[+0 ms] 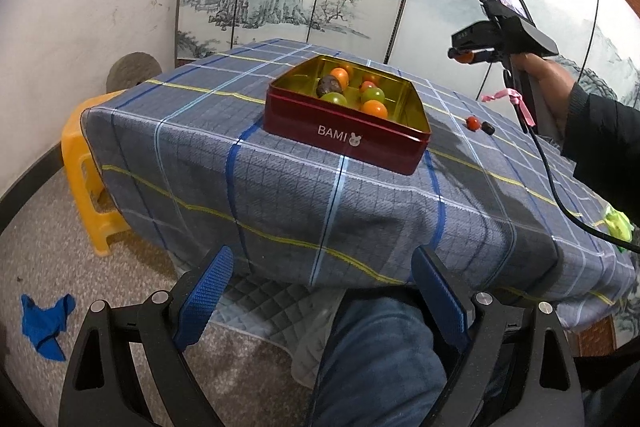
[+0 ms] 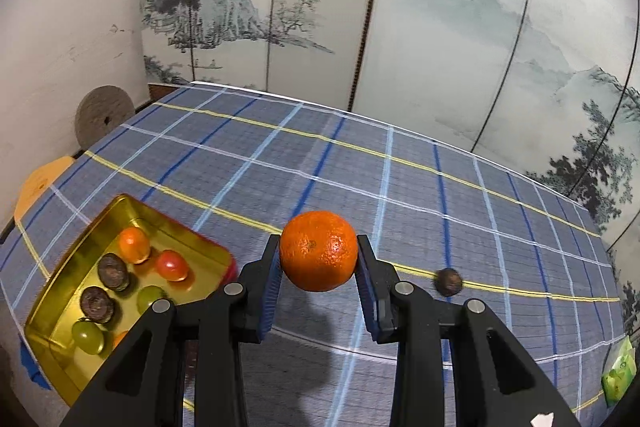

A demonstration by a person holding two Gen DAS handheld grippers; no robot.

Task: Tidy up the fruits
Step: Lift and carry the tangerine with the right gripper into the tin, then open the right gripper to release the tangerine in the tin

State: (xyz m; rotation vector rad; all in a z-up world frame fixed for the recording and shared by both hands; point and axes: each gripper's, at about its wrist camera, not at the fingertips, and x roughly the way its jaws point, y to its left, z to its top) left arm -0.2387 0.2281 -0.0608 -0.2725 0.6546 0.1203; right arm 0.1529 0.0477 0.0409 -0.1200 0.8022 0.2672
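- Orange (image 2: 318,250) pinched between the blue pads (image 2: 366,287) of the right gripper (image 2: 318,267), held in the air above the checked cloth (image 2: 360,167), to the right of the tin.
- Only in left wrist view: whole red tin (image 1: 344,135) with "BAMI" on its wall, right gripper (image 1: 466,55) from the side, high above table, plus small red fruit (image 1: 473,123) and dark fruit (image 1: 488,127) lying just beside each other on the cloth.
- Only in right wrist view: two dark round fruits (image 2: 105,287) inside tin (image 2: 60,267), two green ones, one red, one orange fully visible.
- Left gripper (image 1: 322,291) wide open, nothing between its pads, low before the table edge, well apart from the tin.
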